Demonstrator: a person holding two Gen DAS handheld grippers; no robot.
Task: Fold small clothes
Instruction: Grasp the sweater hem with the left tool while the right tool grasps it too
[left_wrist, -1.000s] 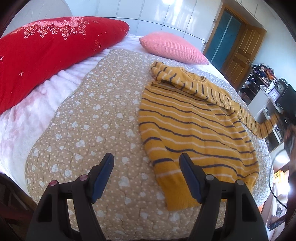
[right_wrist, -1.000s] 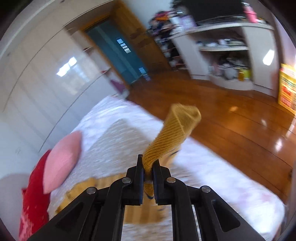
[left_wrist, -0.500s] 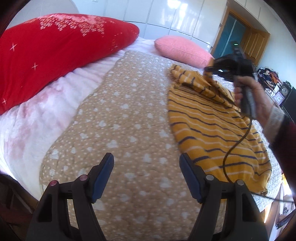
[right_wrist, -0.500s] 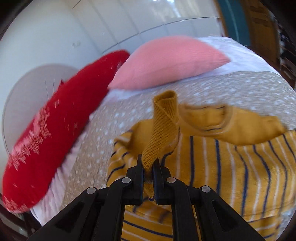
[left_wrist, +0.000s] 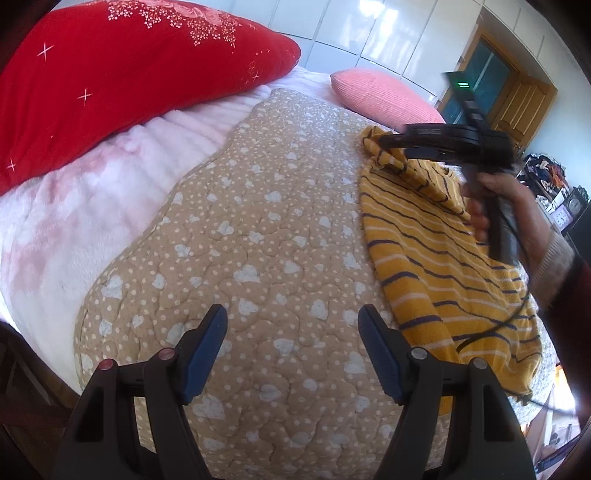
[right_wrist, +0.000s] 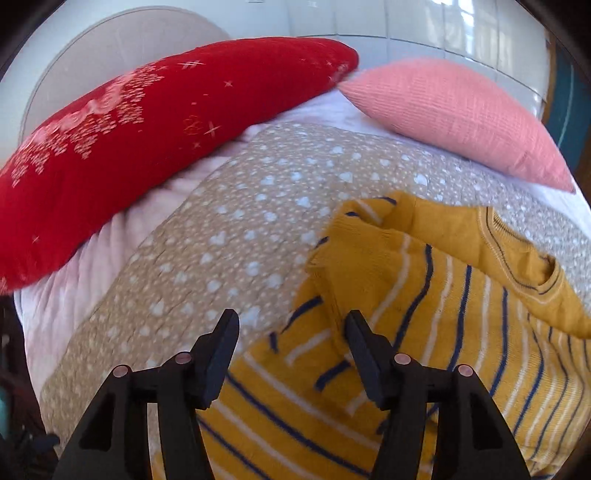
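A small mustard sweater (left_wrist: 436, 254) with navy and white stripes lies flat on the right half of a tan heart-print quilt (left_wrist: 266, 236). My left gripper (left_wrist: 291, 332) hangs open over bare quilt, left of the sweater's hem, holding nothing. My right gripper (right_wrist: 291, 332) hovers over the sweater's (right_wrist: 424, 325) far left shoulder; its jaws are opening and the sleeve cuff (right_wrist: 332, 269) lies loose just ahead of them, folded across the body. In the left wrist view that right gripper (left_wrist: 388, 144) shows in a person's hand (left_wrist: 509, 206) above the collar end.
A large red pillow (left_wrist: 122, 77) and a pink pillow (left_wrist: 384, 96) lie at the head of the bed on a pale pink blanket (left_wrist: 74, 206). A black cable (left_wrist: 506, 321) trails from the right gripper over the sweater. White wardrobes and a wooden door (left_wrist: 517, 103) stand behind.
My right gripper swung the sleeve from the bed's far edge across to the left shoulder, then opened and let the cuff drop. My left gripper drifted left, off the hem.
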